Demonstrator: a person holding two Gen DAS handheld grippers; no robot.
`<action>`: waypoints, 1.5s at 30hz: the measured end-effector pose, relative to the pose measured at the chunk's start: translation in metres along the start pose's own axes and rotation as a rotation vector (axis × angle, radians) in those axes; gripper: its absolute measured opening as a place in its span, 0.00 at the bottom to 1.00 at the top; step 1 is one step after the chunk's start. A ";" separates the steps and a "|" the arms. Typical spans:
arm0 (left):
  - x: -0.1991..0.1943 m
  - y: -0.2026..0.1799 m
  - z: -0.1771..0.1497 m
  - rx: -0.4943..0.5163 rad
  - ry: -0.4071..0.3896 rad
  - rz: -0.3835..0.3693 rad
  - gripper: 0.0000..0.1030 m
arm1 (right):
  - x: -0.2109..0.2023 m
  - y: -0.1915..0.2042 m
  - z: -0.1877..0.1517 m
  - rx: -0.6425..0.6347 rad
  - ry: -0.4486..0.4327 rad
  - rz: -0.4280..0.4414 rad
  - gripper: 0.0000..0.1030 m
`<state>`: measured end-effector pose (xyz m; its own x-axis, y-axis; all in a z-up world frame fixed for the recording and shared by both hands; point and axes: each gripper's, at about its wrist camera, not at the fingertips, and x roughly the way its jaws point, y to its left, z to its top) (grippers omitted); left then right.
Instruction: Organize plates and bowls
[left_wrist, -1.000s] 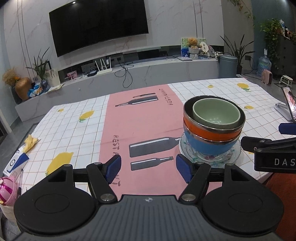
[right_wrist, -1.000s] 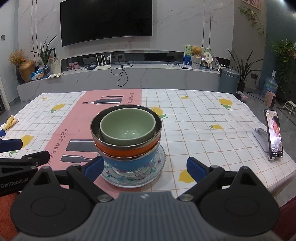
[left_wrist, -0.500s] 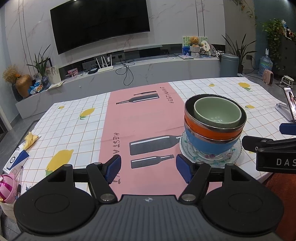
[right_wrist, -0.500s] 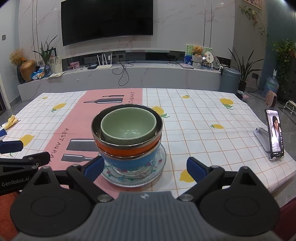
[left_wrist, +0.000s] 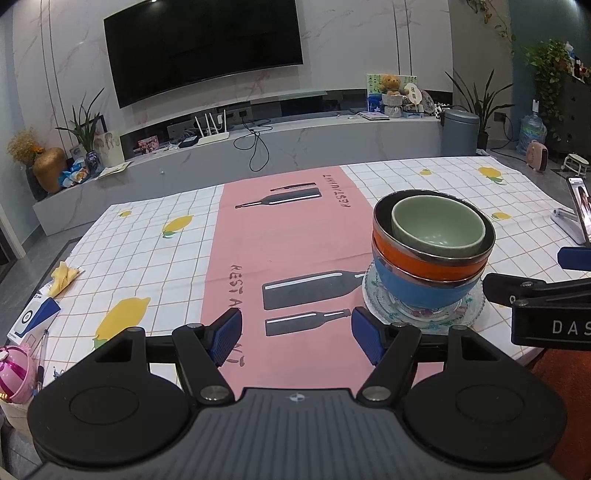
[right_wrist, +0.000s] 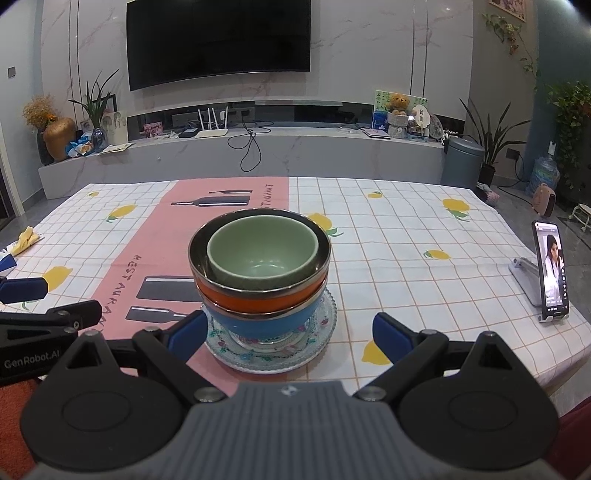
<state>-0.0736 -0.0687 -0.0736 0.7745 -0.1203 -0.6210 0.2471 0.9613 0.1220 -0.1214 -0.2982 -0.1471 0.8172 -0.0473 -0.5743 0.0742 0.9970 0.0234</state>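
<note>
A green bowl (right_wrist: 263, 253) is nested in an orange bowl (right_wrist: 258, 299), which sits in a blue bowl (right_wrist: 264, 323) on a glass floral plate (right_wrist: 321, 332). The stack stands near the table's front edge. My right gripper (right_wrist: 290, 334) is open just in front of it, with its jaws either side of the plate's near rim and touching nothing. In the left wrist view the stack, green bowl (left_wrist: 437, 227) on top and plate (left_wrist: 476, 308) at the bottom, lies ahead to the right. My left gripper (left_wrist: 297, 334) hangs open and empty over the pink cloth strip.
The table wears a checked lemon tablecloth (right_wrist: 406, 251) with a pink strip. A phone on a stand (right_wrist: 550, 273) is at the right edge. A yellow cloth (left_wrist: 62, 275), a blue box (left_wrist: 35, 317) and a pink toy (left_wrist: 13, 373) lie off the left edge.
</note>
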 end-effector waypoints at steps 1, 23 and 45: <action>0.000 0.000 0.000 -0.001 0.000 0.000 0.78 | 0.000 0.001 0.000 -0.002 -0.001 0.001 0.92; 0.000 0.006 -0.003 -0.016 0.007 0.001 0.78 | -0.001 0.005 -0.001 -0.013 -0.002 0.007 0.92; -0.001 0.007 -0.003 -0.016 0.006 0.012 0.78 | 0.001 0.011 -0.005 -0.020 0.004 0.015 0.92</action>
<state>-0.0741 -0.0616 -0.0745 0.7735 -0.1074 -0.6246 0.2286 0.9665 0.1170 -0.1226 -0.2873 -0.1516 0.8161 -0.0326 -0.5770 0.0508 0.9986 0.0154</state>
